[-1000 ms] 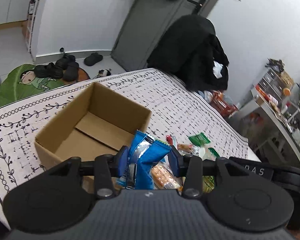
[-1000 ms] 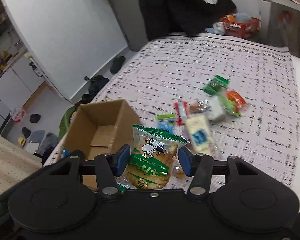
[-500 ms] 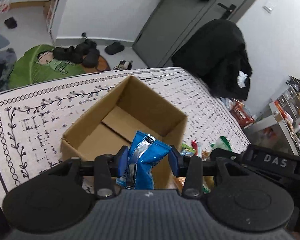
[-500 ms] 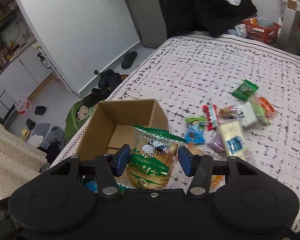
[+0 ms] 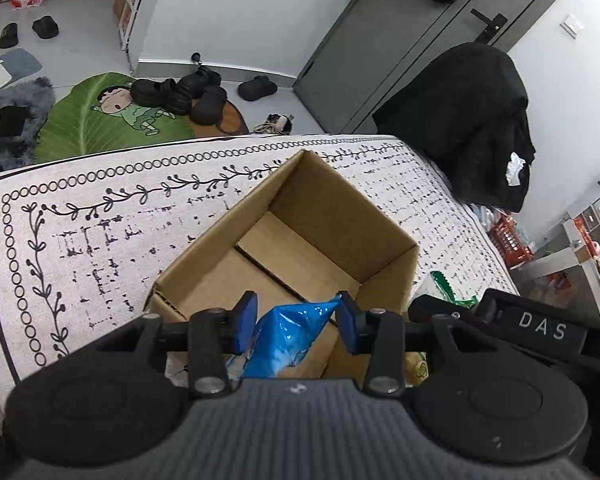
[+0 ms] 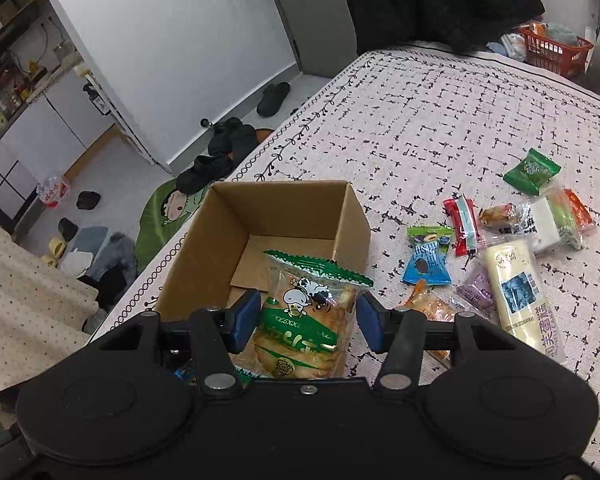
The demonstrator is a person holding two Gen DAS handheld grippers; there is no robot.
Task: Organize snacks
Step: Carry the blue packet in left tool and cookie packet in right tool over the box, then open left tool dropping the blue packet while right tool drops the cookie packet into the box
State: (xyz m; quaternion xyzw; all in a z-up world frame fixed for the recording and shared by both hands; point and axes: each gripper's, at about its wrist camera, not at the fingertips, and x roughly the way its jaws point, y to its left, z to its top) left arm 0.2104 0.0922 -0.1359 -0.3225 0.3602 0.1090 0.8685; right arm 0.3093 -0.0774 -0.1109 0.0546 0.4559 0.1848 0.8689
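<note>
An open cardboard box (image 5: 328,208) (image 6: 352,216) stands empty on the patterned bed cover. My left gripper (image 5: 296,320) is shut on a blue snack packet (image 5: 288,340), held over the box's near edge. My right gripper (image 6: 307,318) is shut on a clear bread packet with green trim (image 6: 306,312), also over the box's near side. The right gripper's black body (image 5: 532,328) shows at the right of the left wrist view. Several loose snack packets (image 6: 508,248) lie on the cover to the right of the box.
The white patterned cover (image 6: 440,112) reaches to the bed's edges. On the floor beyond lie black shoes (image 5: 180,92) and a green cartoon mat (image 5: 100,120). A black coat (image 5: 468,120) hangs at the far corner, next to a red basket (image 6: 556,50).
Both grippers have moved over toward the box with their packets still held, so the box has shifted from left of centre to right under them. The loose snacks have slid off to the right.
</note>
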